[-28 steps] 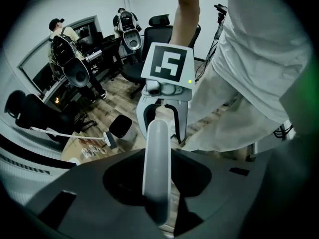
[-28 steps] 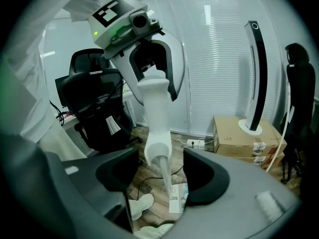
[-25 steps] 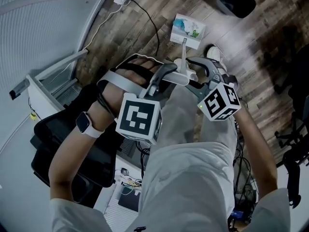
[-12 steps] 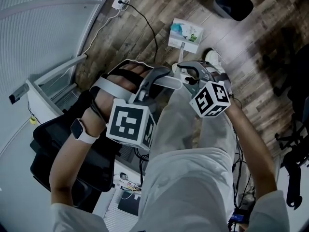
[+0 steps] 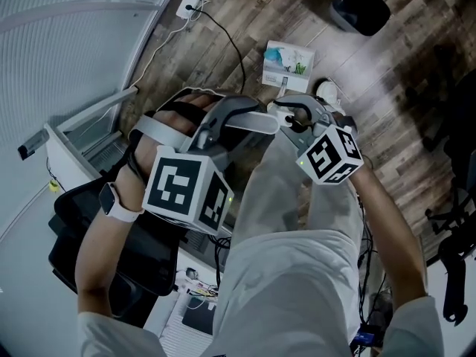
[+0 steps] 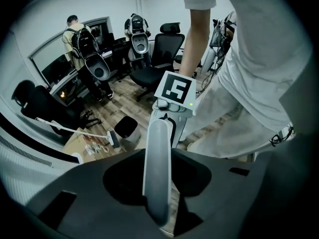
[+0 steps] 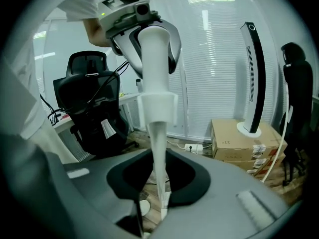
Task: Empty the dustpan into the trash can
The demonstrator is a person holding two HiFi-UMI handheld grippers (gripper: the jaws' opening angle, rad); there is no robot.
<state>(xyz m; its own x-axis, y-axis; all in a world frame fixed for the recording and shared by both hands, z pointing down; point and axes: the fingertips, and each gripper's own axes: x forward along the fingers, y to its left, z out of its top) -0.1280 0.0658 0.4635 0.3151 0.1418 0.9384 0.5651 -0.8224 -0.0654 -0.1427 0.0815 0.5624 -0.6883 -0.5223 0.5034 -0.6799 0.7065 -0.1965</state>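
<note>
White-and-teal plastic dustpan [image 5: 288, 56] hangs at the far end of its long white plastic handle [image 6: 158, 163], over the brown wood-plank floor [image 5: 223, 21] and just beyond the person's white shoe [image 5: 327, 88]. Cannot tell whether the pan touches the floor. Both tongs are on the handle. Left tongs [image 5: 256, 116]: clamped on the thick upper grip section, pointing steeply down, with the grip running straight up between the jaws in the left gripper view. Right tongs [image 5: 292, 116]: jaws have just been closing and pinch the thin lower shaft of the same handle, just beside the left tongs. The shaft passes between the pads in the right gripper view. Black round trash can [image 5: 362, 4] stands on the floor well apart from the pan, near the top right of the head view. Stacked brown cardboard boxes [image 7: 239, 138] sit against the blinds.
</note>
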